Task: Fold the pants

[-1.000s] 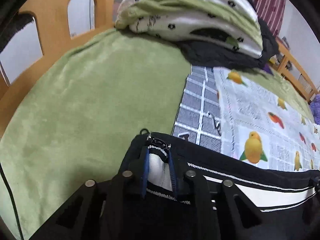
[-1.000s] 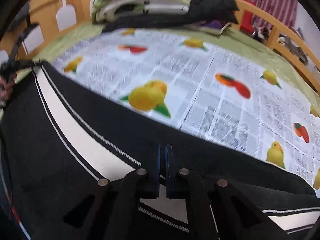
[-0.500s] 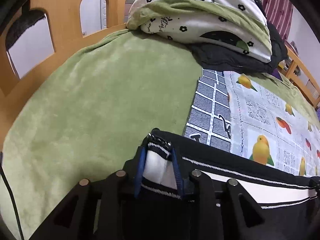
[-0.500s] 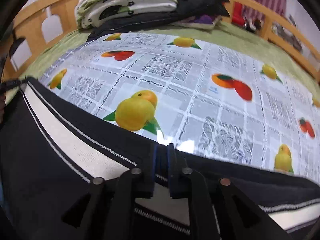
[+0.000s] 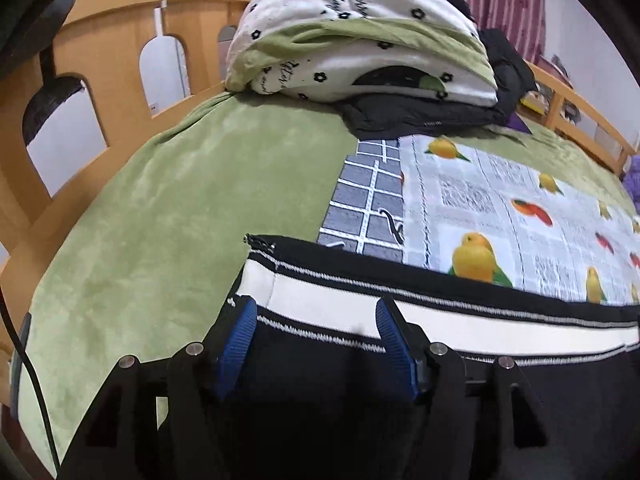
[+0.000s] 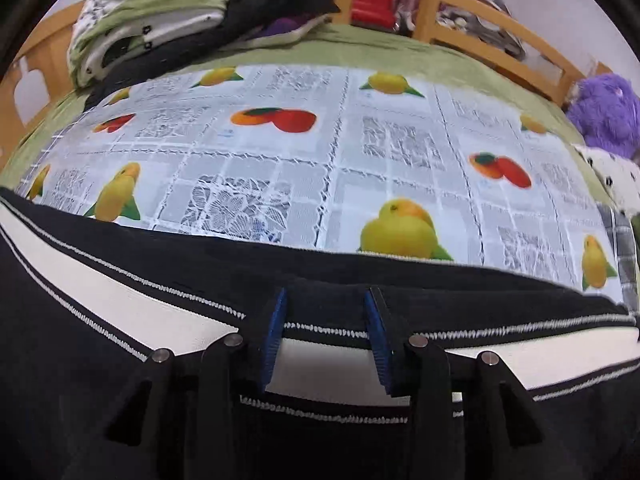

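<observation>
The black pants point(image 5: 460, 280), with their broad white side stripe, lie stretched across the near edge of the fruit-print cloth point(image 6: 340, 160) on the green bed cover point(image 5: 168, 208), one end reaching off the cloth onto the green. A second ago both grippers pinched the striped edge; now both have let go. The left gripper point(image 5: 316, 324) has just been opening and its blue pads stand spread on either side of the stripe near the pants' end, the fabric lying flat beneath them and no longer bunched up between the pads. The right gripper point(image 6: 326, 332) has likewise just been opening, less widely, its pads parted over the stripe further along, pressing nothing. Both views have also shifted back from the edge. This reads as the release after laying one fold down; the pants look lengthwise doubled, so a crosswise fold probably remains.
</observation>
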Motion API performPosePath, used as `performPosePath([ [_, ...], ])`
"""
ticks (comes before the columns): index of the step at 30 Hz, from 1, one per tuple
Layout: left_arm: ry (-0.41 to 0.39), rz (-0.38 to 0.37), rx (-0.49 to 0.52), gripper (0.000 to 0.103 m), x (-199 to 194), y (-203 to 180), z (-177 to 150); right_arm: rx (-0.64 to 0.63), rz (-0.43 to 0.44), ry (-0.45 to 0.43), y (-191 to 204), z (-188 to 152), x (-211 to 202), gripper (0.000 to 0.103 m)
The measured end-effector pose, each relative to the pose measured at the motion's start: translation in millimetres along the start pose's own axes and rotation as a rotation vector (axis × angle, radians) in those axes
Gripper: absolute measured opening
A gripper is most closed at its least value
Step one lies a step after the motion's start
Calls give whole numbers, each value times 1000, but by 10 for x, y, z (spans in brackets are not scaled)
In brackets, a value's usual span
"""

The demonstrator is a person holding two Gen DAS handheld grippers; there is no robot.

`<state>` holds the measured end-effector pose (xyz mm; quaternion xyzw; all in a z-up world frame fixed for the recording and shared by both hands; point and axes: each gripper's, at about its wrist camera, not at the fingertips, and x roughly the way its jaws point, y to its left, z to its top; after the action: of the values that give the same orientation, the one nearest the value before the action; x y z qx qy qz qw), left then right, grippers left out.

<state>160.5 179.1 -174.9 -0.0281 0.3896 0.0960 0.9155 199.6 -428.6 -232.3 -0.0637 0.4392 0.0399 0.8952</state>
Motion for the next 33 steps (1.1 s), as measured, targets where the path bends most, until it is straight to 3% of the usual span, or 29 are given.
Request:
performPosePath([
  [3,-13,12,9,60,-31,-22,-26,-82,4,-7,0,48,-59,51],
  [7,1,-10,-26,60,-18,-34,-35,-160,30,46,10,118,78,52],
  [9,-3,-23,-35,60,-32,-46,-44,-176,52,72,22,133,102,36],
  [10,-5,-24,-33,60,-39,-58,-50,-193,79,81,40,129,96,12],
  [14,0,-16,-20,60,-31,-91,-62,-299,20,56,192,83,62,3],
  [18,-14,-10,-15,60,-65,-77,-71,-215,34,-32,63,231,-85,3],
  [22,10,16,-26,60,-6,-27,-77,-214,-5,16,123,164,231,6],
  [27,4,35,-67,60,-122,154,-115,-102,-4,24,26,201,41,12],
  [30,-15,16,-104,60,-260,288,-177,11,-17,-45,-133,109,-214,30],
  [31,-18,1,-116,60,-287,320,-203,44,-24,-41,-168,54,-207,31],
  [33,15,-21,-121,60,-256,358,-262,60,-39,48,-169,-57,18,30],
])
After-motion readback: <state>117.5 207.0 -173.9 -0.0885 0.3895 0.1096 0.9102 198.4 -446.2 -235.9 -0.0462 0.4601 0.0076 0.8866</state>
